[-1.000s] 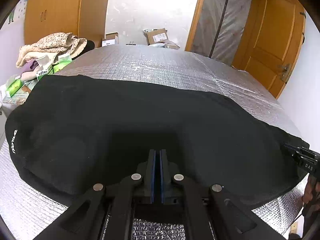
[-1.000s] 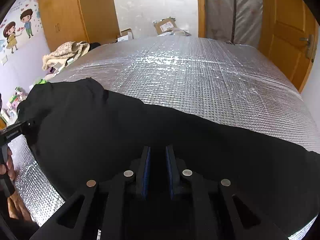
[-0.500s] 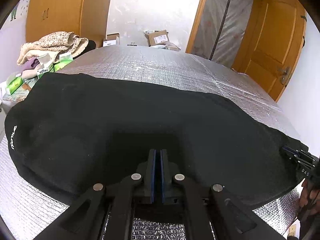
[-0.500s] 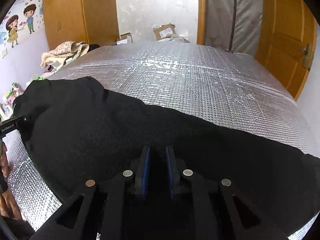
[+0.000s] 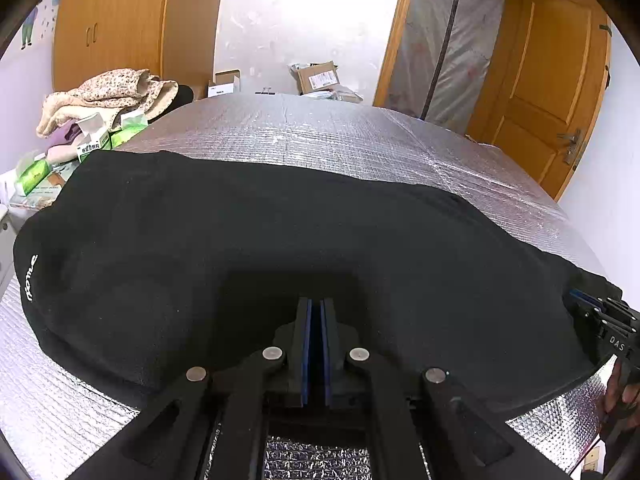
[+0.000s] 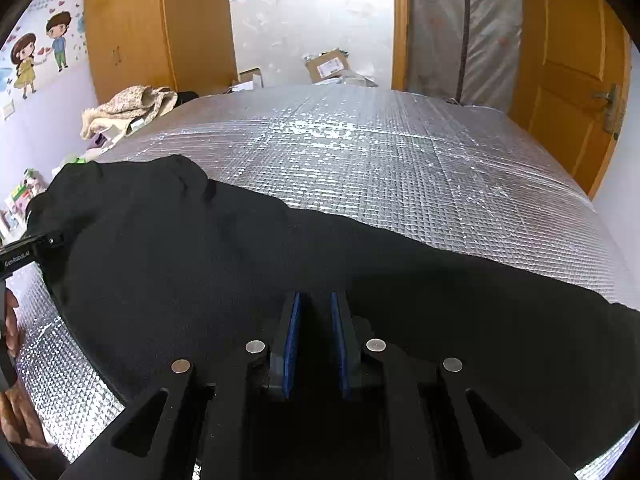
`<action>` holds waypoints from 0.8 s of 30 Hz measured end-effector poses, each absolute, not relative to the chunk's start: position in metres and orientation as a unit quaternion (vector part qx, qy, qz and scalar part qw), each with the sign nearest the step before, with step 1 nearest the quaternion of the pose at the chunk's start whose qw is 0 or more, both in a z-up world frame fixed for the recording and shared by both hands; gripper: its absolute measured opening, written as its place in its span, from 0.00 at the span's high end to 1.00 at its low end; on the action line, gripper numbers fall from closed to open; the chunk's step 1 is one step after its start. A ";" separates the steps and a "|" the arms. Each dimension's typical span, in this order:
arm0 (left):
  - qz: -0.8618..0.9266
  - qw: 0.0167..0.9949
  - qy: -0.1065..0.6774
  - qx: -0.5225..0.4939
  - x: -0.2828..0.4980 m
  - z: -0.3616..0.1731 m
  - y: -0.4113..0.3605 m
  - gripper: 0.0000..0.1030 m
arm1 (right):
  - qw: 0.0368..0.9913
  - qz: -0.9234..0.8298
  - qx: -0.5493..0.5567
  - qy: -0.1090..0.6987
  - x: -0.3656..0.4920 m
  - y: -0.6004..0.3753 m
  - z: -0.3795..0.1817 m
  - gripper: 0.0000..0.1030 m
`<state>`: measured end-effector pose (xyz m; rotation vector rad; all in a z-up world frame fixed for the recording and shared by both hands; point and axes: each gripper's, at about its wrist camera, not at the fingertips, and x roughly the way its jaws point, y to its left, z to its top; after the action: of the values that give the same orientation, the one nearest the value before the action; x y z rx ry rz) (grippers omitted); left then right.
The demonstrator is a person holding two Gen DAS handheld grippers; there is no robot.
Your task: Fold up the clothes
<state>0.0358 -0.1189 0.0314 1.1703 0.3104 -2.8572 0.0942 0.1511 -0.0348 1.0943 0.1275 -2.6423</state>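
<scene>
A black garment [image 5: 280, 240] lies spread across the silver foil-covered surface [image 5: 360, 140], with small white lettering [image 5: 31, 276] near its left end. My left gripper [image 5: 316, 308] is at the garment's near edge, its blue pads almost touching with a thin layer of black cloth between them. In the right wrist view the same garment [image 6: 200, 280] fills the lower half. My right gripper [image 6: 314, 300] is shut on a thicker bunch of that cloth at the near edge. Each gripper shows in the other's view: the right gripper [image 5: 596, 316] at the garment's right end, the left gripper [image 6: 32, 250] at its left end.
Bare foil surface [image 6: 400, 160] stretches beyond the garment. A heap of beige cloth [image 5: 108, 92] and green tissue packs [image 5: 34, 176] sit off the left side. Cardboard boxes [image 5: 318, 76] lie on the floor behind, a wooden door [image 5: 552, 100] at right. A person's hand [image 6: 16, 400] shows at the left edge.
</scene>
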 end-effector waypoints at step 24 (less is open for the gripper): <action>-0.927 0.027 0.134 0.349 0.058 0.041 -0.143 0.92 | 0.159 -0.919 0.360 -0.016 0.141 0.182 -0.028 0.81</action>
<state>0.0585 -0.1429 0.0412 1.0783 0.4129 -2.8634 0.1413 0.1820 -0.0277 1.0289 -0.0469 -2.6268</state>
